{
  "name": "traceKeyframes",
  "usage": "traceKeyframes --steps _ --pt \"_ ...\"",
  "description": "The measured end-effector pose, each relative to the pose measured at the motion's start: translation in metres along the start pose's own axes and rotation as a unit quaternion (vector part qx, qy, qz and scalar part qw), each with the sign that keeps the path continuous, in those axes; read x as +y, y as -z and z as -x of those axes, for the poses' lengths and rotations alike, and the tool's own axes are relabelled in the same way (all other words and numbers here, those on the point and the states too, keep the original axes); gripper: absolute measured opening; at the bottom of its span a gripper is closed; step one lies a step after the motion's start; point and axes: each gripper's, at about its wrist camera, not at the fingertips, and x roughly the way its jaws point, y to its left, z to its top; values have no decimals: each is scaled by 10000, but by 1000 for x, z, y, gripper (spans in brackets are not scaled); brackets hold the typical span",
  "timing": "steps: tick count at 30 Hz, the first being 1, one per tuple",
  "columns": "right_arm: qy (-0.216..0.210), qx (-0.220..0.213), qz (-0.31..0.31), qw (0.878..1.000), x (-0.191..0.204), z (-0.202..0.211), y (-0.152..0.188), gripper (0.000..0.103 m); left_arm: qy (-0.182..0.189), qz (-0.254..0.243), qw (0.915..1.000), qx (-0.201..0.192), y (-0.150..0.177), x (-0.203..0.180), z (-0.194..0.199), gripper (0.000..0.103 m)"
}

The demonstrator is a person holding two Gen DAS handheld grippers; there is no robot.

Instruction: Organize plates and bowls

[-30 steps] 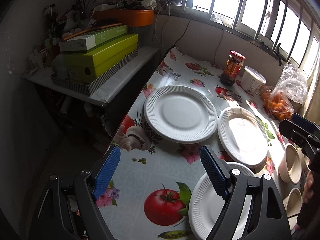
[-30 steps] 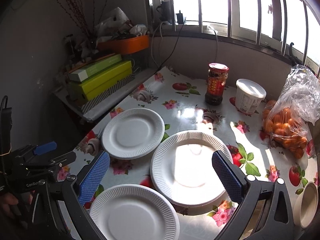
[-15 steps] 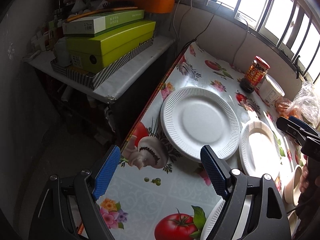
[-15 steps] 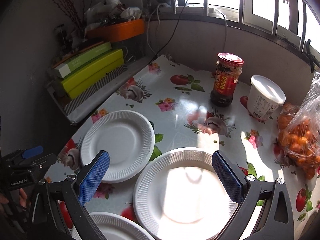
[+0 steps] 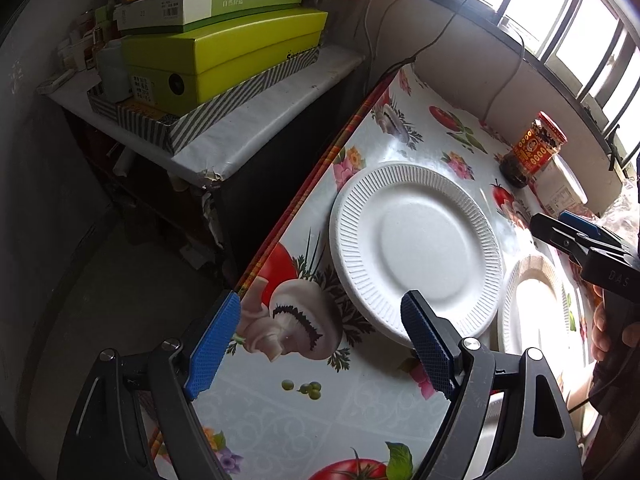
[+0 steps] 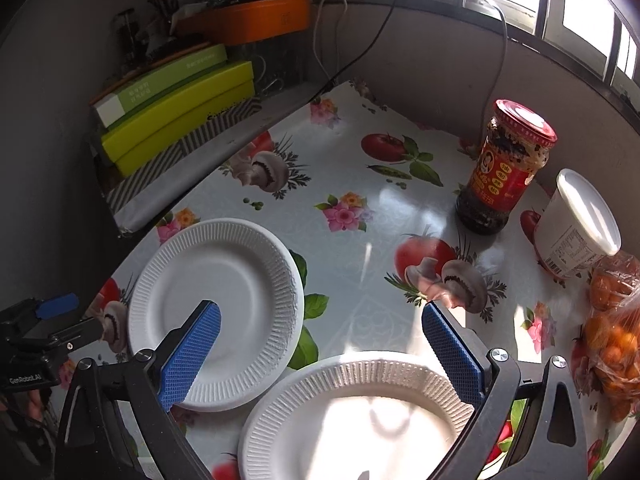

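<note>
A white paper plate (image 5: 416,248) lies near the table's left edge; it also shows in the right wrist view (image 6: 224,304). A second white plate (image 5: 532,316) lies to its right, sunlit, and fills the bottom of the right wrist view (image 6: 360,416). My left gripper (image 5: 320,344) is open and empty, hovering just short of the first plate's near rim. My right gripper (image 6: 320,356) is open and empty above the gap between the two plates. The right gripper's body shows at the right of the left wrist view.
The table (image 6: 360,216) has a fruit-print cloth. A red-lidded sauce jar (image 6: 504,168), a white tub (image 6: 576,224) and a bag of oranges (image 6: 612,340) stand at the back right. Green boxes (image 5: 216,56) sit on a side shelf left of the table edge (image 5: 304,196).
Both grippers have moved forward over the table and lower. The plates look larger and nearer. The third plate and the bowls have dropped out of view. Both stay open.
</note>
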Motion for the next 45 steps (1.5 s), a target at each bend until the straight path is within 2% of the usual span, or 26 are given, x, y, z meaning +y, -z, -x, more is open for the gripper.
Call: traceKeyframes --steps 5,7,15,16,18,25,28,33,37,41,45 --pt "-318 215 -301 9988 -11 -20 -5 96 142 -24 9998 116 -3 -5 -13 82" --pt "-361 271 -387 9982 -15 -26 -6 95 234 8 9996 164 -3 -5 -16 78" --pt "-540 542 -363 9964 -18 -47 -3 85 351 71 9989 292 -5 -14 -26 72" --pt "-569 561 -348 9962 -18 -48 -2 84 407 101 9986 320 -6 -15 -28 68" --pt "-634 591 -317 9957 -16 -51 -1 76 479 176 9981 358 -7 -15 -30 60" --pt "-735 625 -357 9947 -15 -54 -1 68 495 217 9978 372 -5 -17 -33 59" --pt "-753 653 -360 9944 -15 -56 -2 60 478 205 9979 382 -5 -17 -34 51" --pt "-867 735 -349 9929 -14 -60 0 42 463 191 9980 388 -5 -18 -36 49" --pt "-908 755 -338 9924 -12 -62 1 37 440 191 9981 391 -6 -17 -37 37" --pt "-993 747 -446 9912 -15 -63 2 27 433 219 9981 379 -6 -16 -38 33" --pt "-1051 763 -533 9901 -18 -65 3 21 444 220 9981 366 -6 -15 -37 32"
